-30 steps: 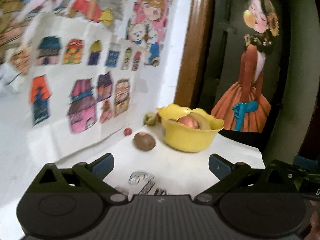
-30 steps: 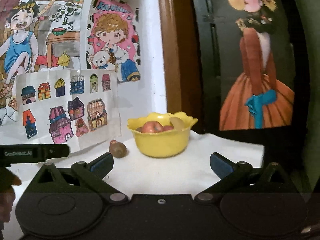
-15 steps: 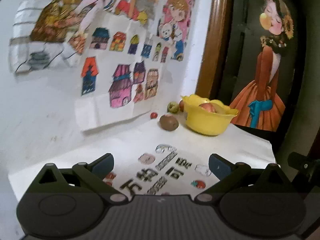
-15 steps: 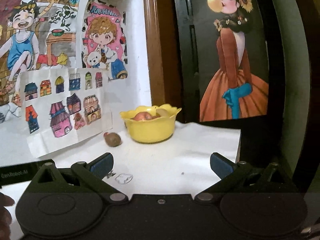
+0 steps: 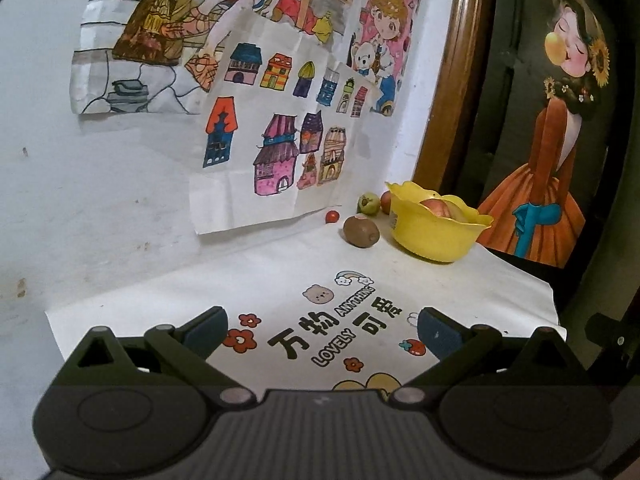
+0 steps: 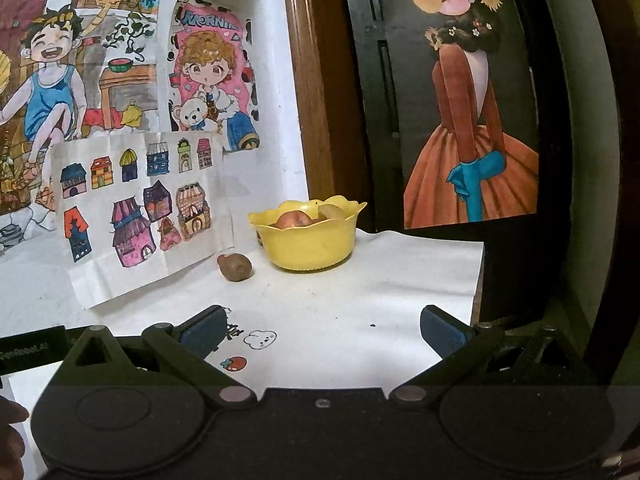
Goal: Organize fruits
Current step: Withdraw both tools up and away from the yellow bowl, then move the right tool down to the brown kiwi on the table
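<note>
L gripper (image 5: 320, 330): jaws spread wide, nothing between them. Blue pads (image 5: 204, 330) face each other across the gap. Held low over the near edge of the white tabletop cloth (image 5: 260, 276), pointing toward the far corner, view tilted to one side.

R gripper (image 6: 320, 330): jaws also wide apart, empty. Blue pads (image 6: 442, 334) visible on both fingers. Level, near the front edge of the cloth, aimed at the far side.

L gripper body pokes in at left edge of R wrist view. Fingertips of a hand (image 6: 10, 436) at bottom left corner there; grip not readable.
</note>
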The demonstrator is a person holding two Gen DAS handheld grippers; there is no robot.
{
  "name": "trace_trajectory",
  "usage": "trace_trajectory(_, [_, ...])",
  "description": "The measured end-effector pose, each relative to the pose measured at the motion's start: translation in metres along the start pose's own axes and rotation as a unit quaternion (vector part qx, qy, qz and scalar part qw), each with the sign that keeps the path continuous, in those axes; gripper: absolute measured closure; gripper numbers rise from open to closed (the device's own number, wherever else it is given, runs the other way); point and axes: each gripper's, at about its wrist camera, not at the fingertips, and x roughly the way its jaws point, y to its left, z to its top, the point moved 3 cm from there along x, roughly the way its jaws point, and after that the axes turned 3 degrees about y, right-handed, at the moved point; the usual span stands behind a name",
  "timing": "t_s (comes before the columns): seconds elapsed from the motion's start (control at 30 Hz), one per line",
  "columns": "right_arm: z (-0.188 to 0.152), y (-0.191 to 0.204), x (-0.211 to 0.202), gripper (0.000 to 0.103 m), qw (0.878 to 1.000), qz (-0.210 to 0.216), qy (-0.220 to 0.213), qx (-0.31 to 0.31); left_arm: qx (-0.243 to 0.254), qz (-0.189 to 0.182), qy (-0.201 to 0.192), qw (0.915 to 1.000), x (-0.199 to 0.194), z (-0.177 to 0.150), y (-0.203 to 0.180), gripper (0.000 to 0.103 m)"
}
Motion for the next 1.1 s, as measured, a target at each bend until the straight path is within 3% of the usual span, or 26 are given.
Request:
trace_trajectory(0.37, [0.004,0.006,0.011,0.001,1.0,0.019,0.007,-0.022,0.022,0.004,0.004,0.9997,0.007,0.008,0.002,0.0])
trace_trajectory(0.5, [0.021,0.02,0.021,0.001,0.996,0.044,-0.008,-0.084,0.072,0.004,-0.009,0.9974,0.015,0.03,-0.004,0.0])
trace_trajectory(0.67, [0.054,0.042,0.039,0.001,0.979,0.099,-0.03,-0.175,0.129,-0.011,-0.023,0.9913,0.029,0.075,-0.007,0.0])
trace_trajectory(0.9, [0.094,0.062,0.088,0.001,0.962,0.183,-0.009,-0.201,0.148,-0.022,-0.022,0.9885,0.058,0.127,-0.001,0.0])
trace_trajectory(1.1, [0.088,0.081,0.167,0.001,0.961,0.209,0.042,-0.175,0.183,0.005,-0.035,0.9825,0.079,0.129,0.004,0.0])
